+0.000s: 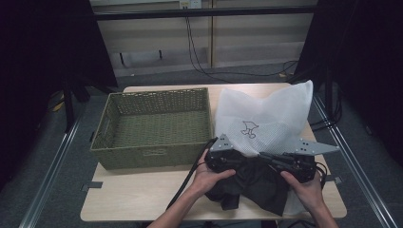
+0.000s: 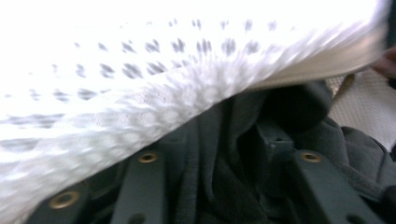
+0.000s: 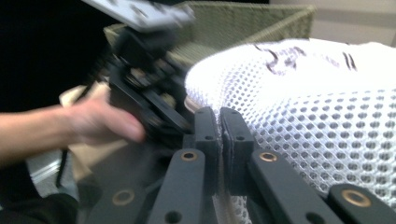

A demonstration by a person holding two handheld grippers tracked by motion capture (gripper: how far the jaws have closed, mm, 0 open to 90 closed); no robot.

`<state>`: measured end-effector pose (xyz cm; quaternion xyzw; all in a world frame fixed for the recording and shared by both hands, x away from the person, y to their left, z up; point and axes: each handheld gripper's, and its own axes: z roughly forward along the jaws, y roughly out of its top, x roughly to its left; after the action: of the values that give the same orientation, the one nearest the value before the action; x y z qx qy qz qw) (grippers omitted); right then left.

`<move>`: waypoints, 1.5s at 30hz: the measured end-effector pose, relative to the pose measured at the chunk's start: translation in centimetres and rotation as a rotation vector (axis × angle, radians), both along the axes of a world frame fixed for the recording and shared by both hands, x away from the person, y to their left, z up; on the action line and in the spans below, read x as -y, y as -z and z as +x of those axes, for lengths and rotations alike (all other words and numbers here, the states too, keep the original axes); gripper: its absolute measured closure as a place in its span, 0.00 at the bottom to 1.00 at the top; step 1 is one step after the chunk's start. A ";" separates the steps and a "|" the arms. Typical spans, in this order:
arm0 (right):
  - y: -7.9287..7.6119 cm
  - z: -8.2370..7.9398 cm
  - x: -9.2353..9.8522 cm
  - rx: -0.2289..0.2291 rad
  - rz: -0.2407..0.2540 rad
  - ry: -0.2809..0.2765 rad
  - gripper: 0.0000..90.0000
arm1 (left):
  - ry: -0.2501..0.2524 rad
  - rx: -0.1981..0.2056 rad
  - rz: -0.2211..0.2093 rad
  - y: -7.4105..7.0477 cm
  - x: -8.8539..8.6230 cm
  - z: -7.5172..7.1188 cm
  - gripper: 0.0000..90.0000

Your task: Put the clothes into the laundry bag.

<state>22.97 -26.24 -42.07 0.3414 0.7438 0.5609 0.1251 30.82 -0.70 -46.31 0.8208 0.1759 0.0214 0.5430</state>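
Item: white mesh bag, lying right of the wicker basket, its long axis running away from the person, mouth at the near end. A dark garment lay at that mouth, partly under the mesh, nearer the person than the basket.

Right gripper: jaws pressed together on the mesh edge, lifting it.

Left gripper: just beside the basket's near right corner, jaws parted around folds of the garment, pads not pressing; aimed under the raised mesh.

Both hands sat level and close together; the left was nearer the basket.

Judged next: garment goes deeper into the bag.
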 end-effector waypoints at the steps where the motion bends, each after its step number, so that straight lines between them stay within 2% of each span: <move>1: 0.3 0.0 0.2 -0.007 0.003 0.001 0.97 | 0.002 0.001 0.001 -0.1 -0.2 -0.2 0.58; 4: 0.7 0.1 0.9 -0.010 0.004 0.017 0.97 | 0.024 0.042 0.015 -0.4 -0.9 -0.9 0.49; 9: 1.0 0.2 1.1 -0.015 -0.013 0.031 0.97 | 0.037 0.051 -0.003 -1.0 -2.4 -1.5 0.41; 12: 1.1 0.2 1.1 -0.017 -0.028 0.035 0.97 | 0.045 0.064 0.011 -1.2 -3.5 -1.9 0.38; 20: 1.4 0.4 1.2 -0.023 -0.027 0.039 0.97 | 0.052 0.058 0.034 -0.5 -5.8 -2.2 0.33; 22: 1.5 0.4 1.2 -0.024 -0.029 0.042 0.97 | 0.051 0.065 0.053 -0.5 -6.2 -2.4 0.32; 23: 1.5 0.3 1.2 -0.025 -0.030 0.044 0.97 | 0.050 0.060 0.041 -0.4 -6.3 -2.6 0.32; 26: 1.6 0.3 1.3 -0.024 -0.033 0.042 0.96 | 0.091 0.078 0.071 -0.2 -6.9 -3.2 0.37; 28: 1.7 0.4 1.3 -0.029 -0.032 0.045 0.96 | 0.104 0.079 0.088 -0.1 -7.3 -3.6 0.36; 32: 1.9 0.4 1.4 -0.030 -0.035 0.045 0.96 | 0.122 0.048 0.115 0.8 -7.6 -3.9 0.28; 35: 1.9 0.4 1.4 -0.033 -0.037 0.047 0.96 | 0.148 0.005 0.134 1.8 -7.4 -3.8 0.23; 38: 1.9 0.4 1.4 -0.033 -0.039 0.046 0.96 | 0.172 0.010 0.161 2.5 -7.2 -4.1 0.22; 45: 2.0 0.5 1.4 -0.038 -0.042 0.049 0.96 | 0.220 0.014 0.181 3.3 -7.3 -5.0 0.13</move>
<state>23.45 -27.67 -44.08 0.3673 0.7490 0.5354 0.1318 25.78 6.56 -49.62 0.8805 0.0787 -0.0169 0.4671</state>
